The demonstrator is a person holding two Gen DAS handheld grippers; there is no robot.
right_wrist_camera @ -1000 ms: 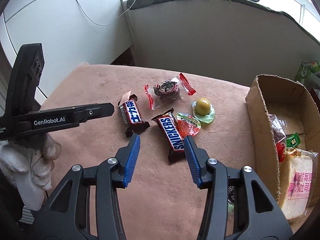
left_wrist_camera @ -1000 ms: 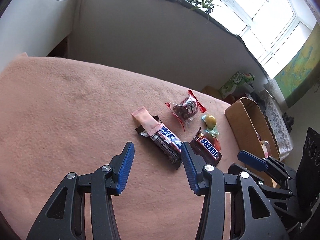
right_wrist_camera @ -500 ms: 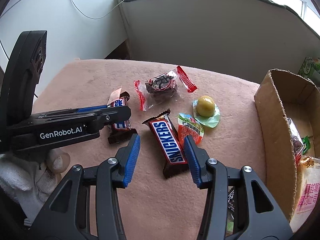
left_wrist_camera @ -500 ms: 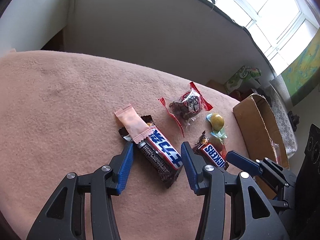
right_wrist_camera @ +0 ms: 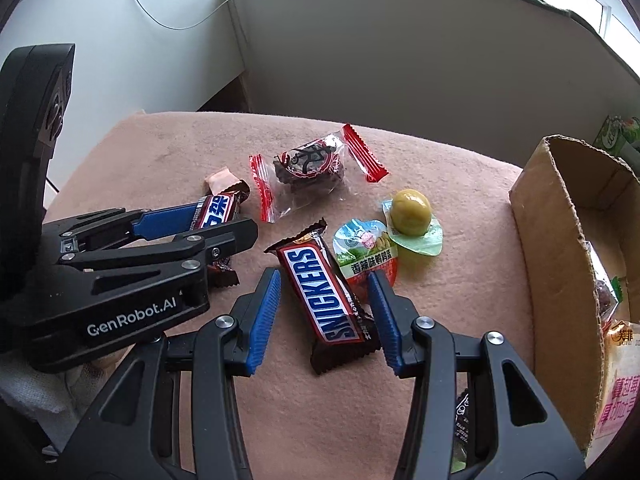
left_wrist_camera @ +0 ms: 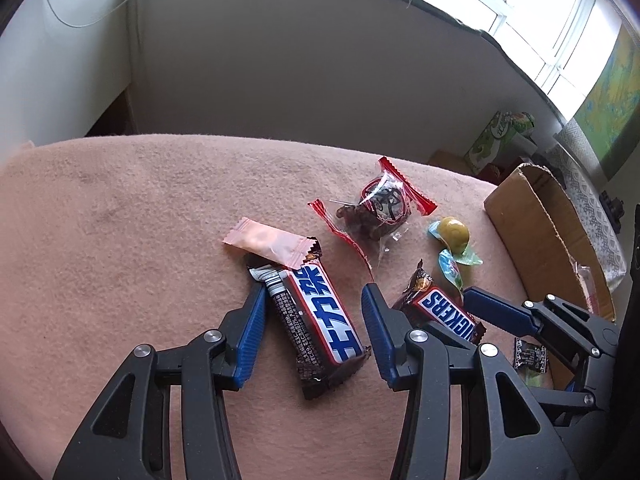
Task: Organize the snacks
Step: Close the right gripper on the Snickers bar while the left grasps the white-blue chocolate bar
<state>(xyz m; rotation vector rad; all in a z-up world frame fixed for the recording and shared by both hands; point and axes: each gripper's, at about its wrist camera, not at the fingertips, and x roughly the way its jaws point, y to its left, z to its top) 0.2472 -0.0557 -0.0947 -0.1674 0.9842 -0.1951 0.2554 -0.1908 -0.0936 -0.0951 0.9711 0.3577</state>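
a: done so far? few packs in cardboard box (right_wrist_camera: 560, 216), rest loose on blanket (left_wrist_camera: 120, 240).
b: left gripper (left_wrist_camera: 312, 320) part-open astride chinese-label bar (left_wrist_camera: 320, 320); right gripper (right_wrist_camera: 324, 308) part-open astride snickers bar (right_wrist_camera: 324, 292). neither gripped yet.

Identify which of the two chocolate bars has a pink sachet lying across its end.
The bar with blue Chinese lettering, between the left gripper's jaws. The Snickers has no pink sachet on it.

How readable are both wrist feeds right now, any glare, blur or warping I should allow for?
Left wrist view: window blown out white, the blue-label bar sharp, the table edge bowed by the fisheye. Right wrist view: even daylight, the Snickers bar lettering crisp, mild sheen on the clear red-edged packet, dark vignette in the corners.
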